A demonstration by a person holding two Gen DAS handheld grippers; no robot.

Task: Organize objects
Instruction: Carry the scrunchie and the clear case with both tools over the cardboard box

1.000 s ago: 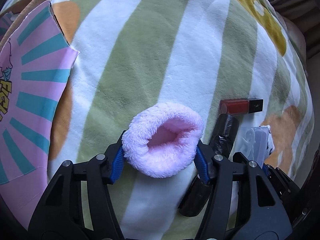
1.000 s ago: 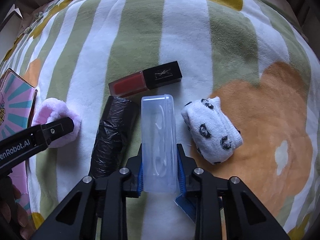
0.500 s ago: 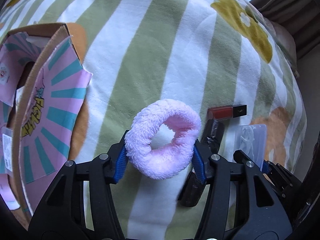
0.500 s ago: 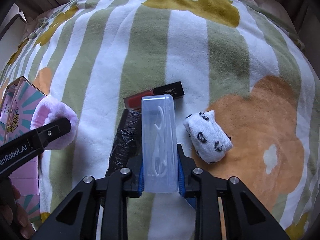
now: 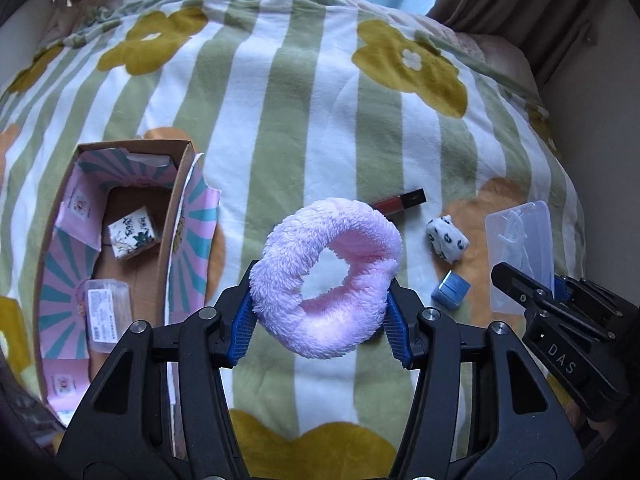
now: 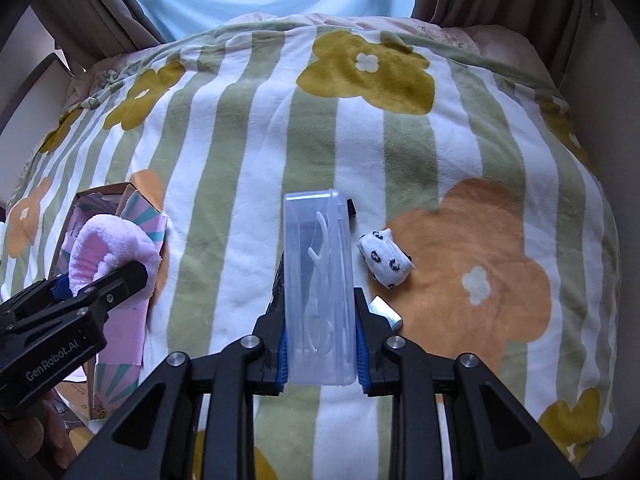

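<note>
Cardboard box [image 5: 176,216] with pink-teal lining lies open at left on striped flower blanket [image 5: 280,112], a patterned cube and clear packet inside. Fluffy pink scrunchie [image 5: 328,280] clamped in left gripper [image 5: 320,320], raised beside box. Clear plastic case [image 6: 318,300] clenched in right gripper [image 6: 320,354]. Rolled sock [image 6: 384,260], lipstick [image 5: 400,202], small blue block [image 5: 450,290] on blanket.

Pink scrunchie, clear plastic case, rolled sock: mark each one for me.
pink scrunchie [image 5: 320,320], left wrist view, on its lower fluffy rim.
clear plastic case [image 6: 318,280], right wrist view, middle of its lid.
rolled sock [image 6: 386,260], right wrist view, centre of the spotted roll.
</note>
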